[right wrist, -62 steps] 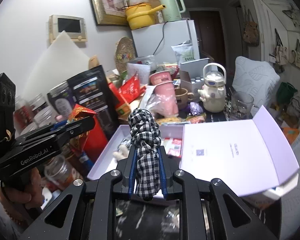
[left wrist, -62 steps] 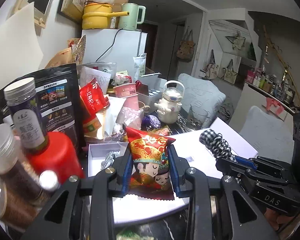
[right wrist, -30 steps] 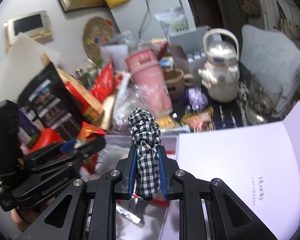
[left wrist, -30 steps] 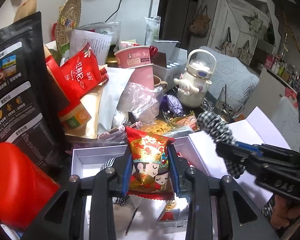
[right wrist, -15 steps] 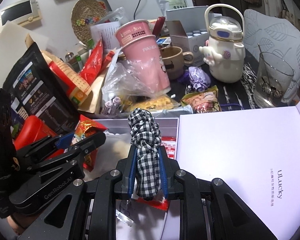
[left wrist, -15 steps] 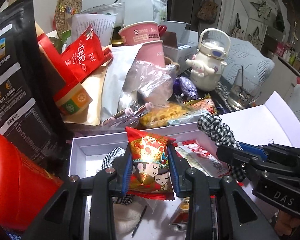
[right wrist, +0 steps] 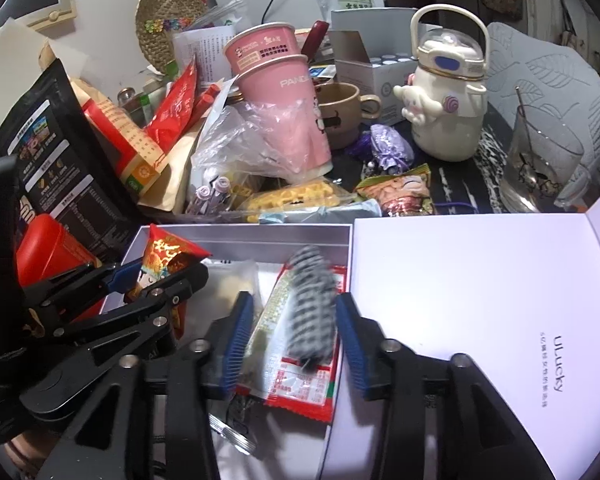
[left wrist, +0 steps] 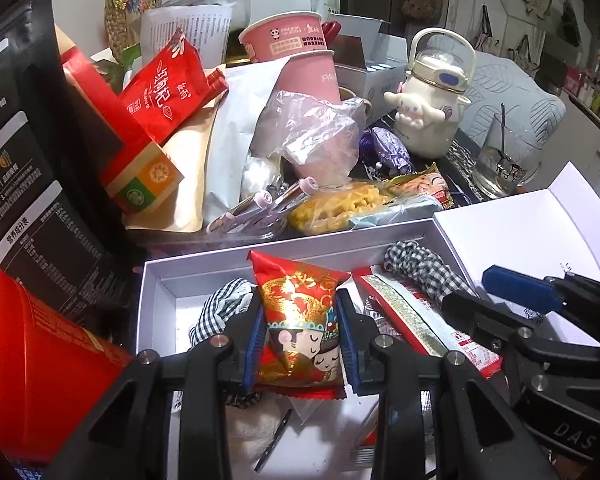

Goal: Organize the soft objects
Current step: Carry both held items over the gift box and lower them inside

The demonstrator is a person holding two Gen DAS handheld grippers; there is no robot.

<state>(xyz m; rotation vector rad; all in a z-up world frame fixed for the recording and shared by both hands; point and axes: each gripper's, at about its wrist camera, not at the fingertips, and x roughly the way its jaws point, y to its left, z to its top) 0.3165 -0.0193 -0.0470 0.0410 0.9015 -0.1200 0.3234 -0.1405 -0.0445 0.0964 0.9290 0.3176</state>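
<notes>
My left gripper [left wrist: 301, 336] is shut on a red and gold snack packet [left wrist: 300, 316] and holds it over the open white box [left wrist: 156, 304]. My right gripper [right wrist: 289, 340] is open over the same box [right wrist: 244, 234]. A black-and-white checked scrunchie [right wrist: 310, 304], blurred, sits between its blue pads on a red-edged sachet [right wrist: 300, 380]; it also shows in the left wrist view [left wrist: 420, 268]. A second checked scrunchie [left wrist: 216, 308] lies in the box behind my left fingers.
The box's open lid [right wrist: 480, 300] lies flat at right. Behind the box stand stacked pink cups [right wrist: 284, 92], a cream kettle-shaped bottle [right wrist: 448, 92], a glass [right wrist: 540, 160], snack bags [left wrist: 168, 88], a black pouch [left wrist: 32, 160] and a red can [left wrist: 28, 368].
My right gripper has opened and let go of the checked scrunchie, which now lies in the box. Both grippers moved lower over the box. The left still grips the snack packet.
</notes>
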